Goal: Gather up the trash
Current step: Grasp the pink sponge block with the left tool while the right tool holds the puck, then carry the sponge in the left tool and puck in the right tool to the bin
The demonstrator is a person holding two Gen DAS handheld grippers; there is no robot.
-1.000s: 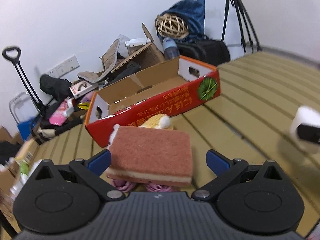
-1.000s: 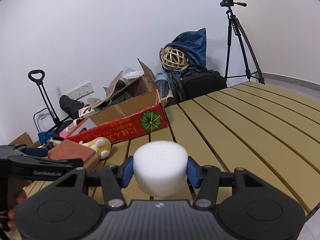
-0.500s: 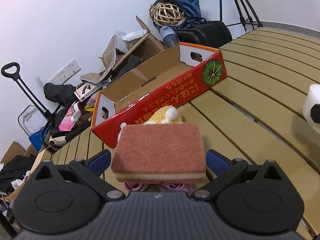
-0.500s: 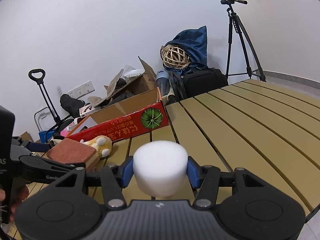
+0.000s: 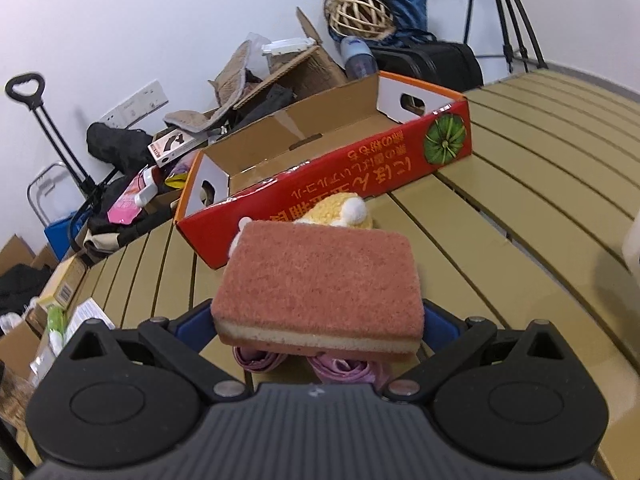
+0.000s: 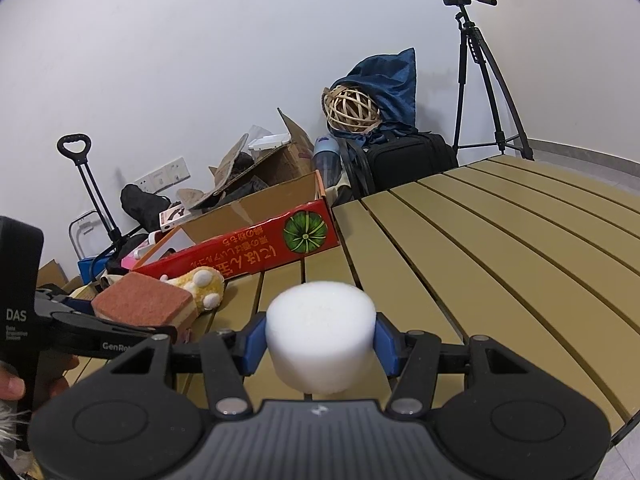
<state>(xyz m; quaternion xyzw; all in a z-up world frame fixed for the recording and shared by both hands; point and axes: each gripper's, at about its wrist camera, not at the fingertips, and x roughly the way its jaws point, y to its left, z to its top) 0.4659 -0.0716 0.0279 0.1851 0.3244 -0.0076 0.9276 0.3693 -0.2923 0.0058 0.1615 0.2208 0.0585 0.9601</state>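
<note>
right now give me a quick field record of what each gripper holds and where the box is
left gripper: jaws shut on a reddish rectangular scouring sponge
right gripper: jaws shut on a white round foam cylinder
box: open red cardboard box lying on the tan slatted table, nothing visible inside
beside box: yellow plush toy on the table
under sponge: pink item, unclear

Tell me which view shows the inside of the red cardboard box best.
The left wrist view: it looks down into the red cardboard box, showing its bare brown floor and both white end walls. The right wrist view sees it lower, mostly the red printed side and a strip of inner wall.
</note>
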